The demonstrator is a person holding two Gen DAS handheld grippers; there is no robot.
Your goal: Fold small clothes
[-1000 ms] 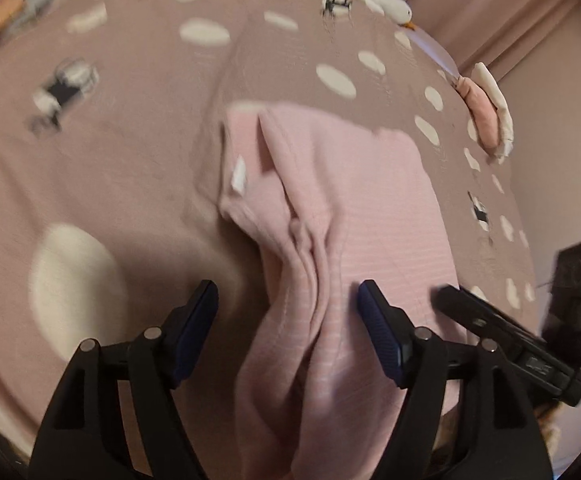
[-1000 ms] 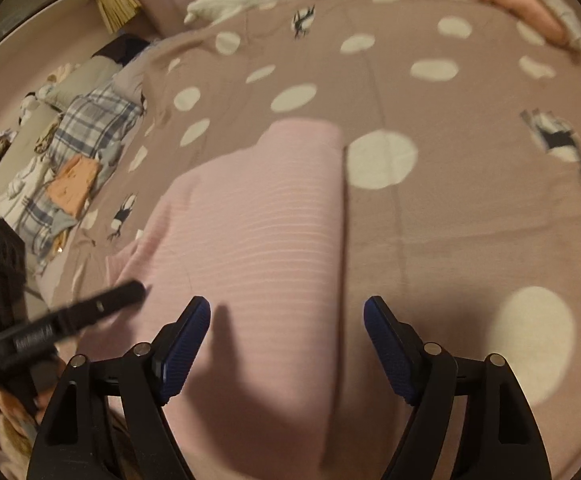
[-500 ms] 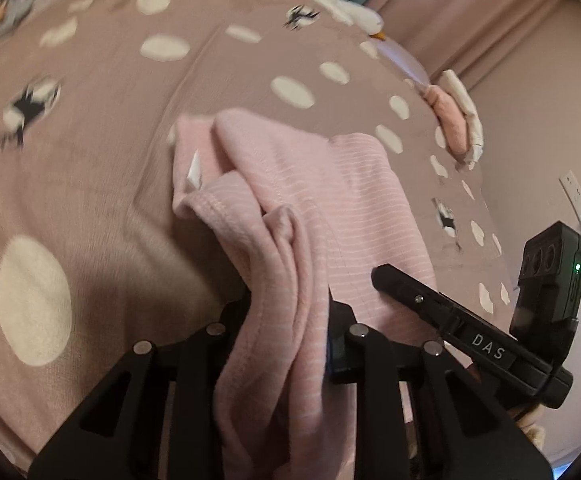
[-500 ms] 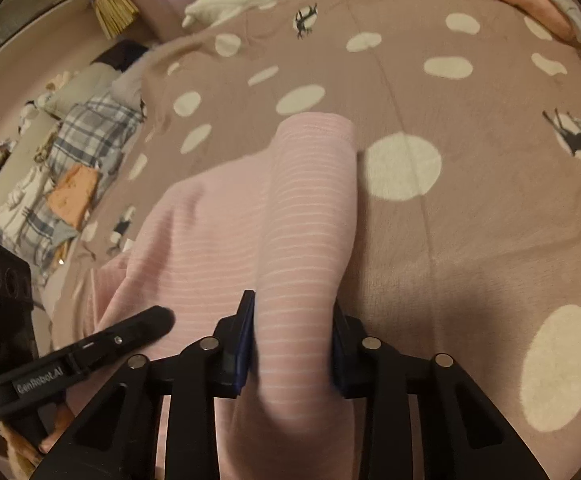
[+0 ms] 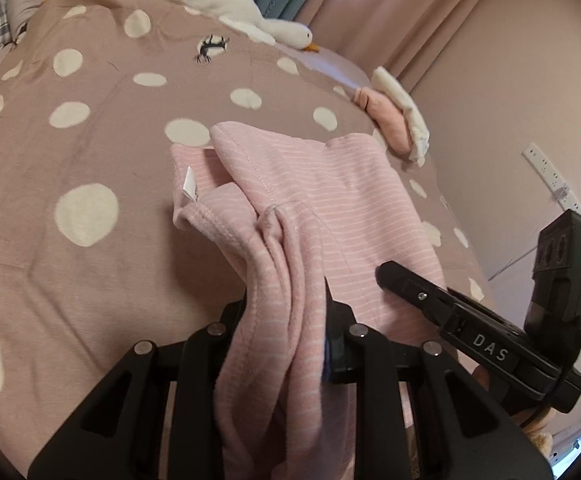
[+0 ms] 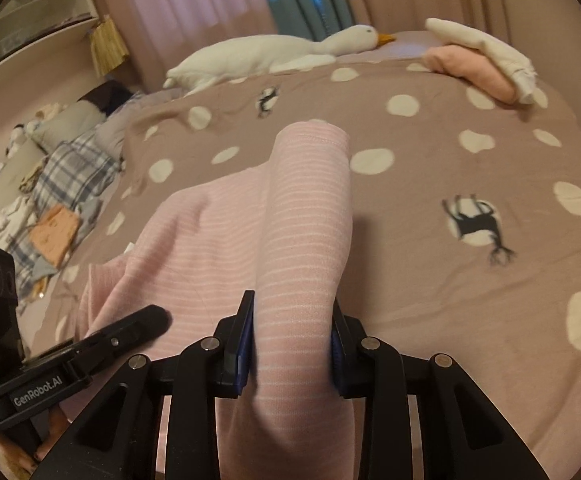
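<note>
A pink striped garment (image 5: 330,200) lies on the brown spotted bedspread (image 5: 90,140). My left gripper (image 5: 286,320) is shut on a bunched near edge of it, beside a white label (image 5: 189,188), and lifts it. My right gripper (image 6: 292,344) is shut on a rolled fold of the same garment (image 6: 306,216) and lifts it too. The right gripper shows at the right of the left wrist view (image 5: 470,332). The left gripper shows at the lower left of the right wrist view (image 6: 70,364).
A white goose plush (image 6: 274,54) lies at the bed's far edge. A folded pink and white pile (image 6: 486,60) sits at the far right corner. Plaid and other clothes (image 6: 70,176) lie off the bed's left side. Curtains (image 5: 390,8) hang behind.
Both grippers went from open to shut on the garment's near edge. They have since lifted the cloth, and both views have tilted up toward the far side of the bed.
</note>
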